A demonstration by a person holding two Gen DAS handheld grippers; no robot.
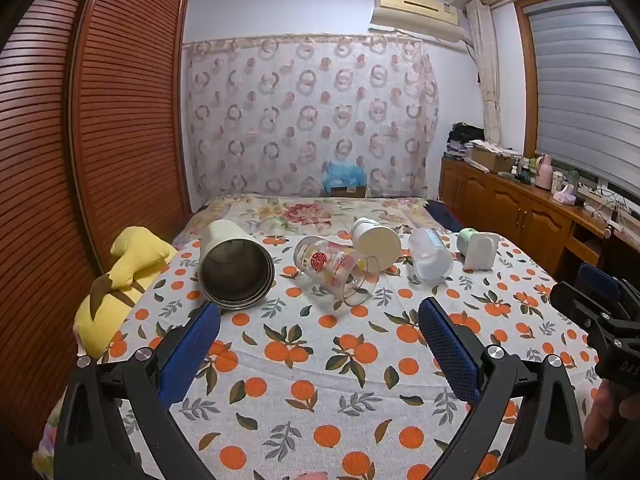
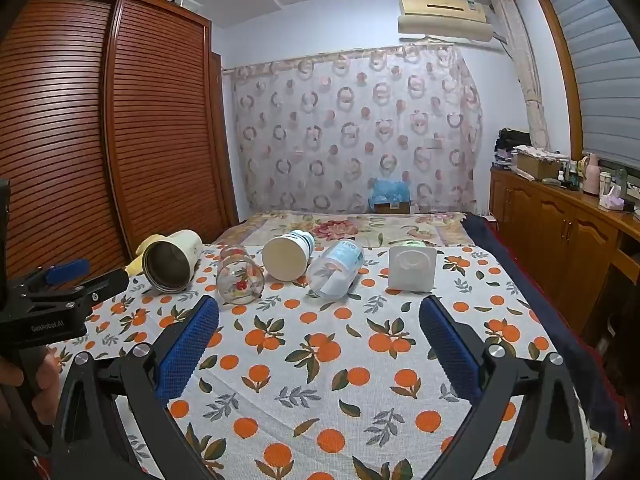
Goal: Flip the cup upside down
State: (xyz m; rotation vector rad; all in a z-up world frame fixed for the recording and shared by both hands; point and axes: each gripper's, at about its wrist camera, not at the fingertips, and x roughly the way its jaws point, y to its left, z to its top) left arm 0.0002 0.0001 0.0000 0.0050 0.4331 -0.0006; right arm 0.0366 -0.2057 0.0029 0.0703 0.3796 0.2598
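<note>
Wide-spread left gripper point(image 1: 320, 316) above tablecloth point(image 1: 320, 380); five cups point(image 1: 340, 272) probably sideways.

Five cups point(image 1: 236, 266) in a row across the tablecloth point(image 1: 320, 360), pillow point(image 1: 120, 284) at its left edge

Left gripper point(image 1: 320, 322), right gripper point(image 2: 318, 318): black frames, blue textured finger pads point(image 1: 448, 354), silver screws point(image 2: 494, 350), white lettering.

The left tool point(image 1: 320, 320) and right tool point(image 2: 320, 316) hover side by side, blue fingers spread wide.
</note>
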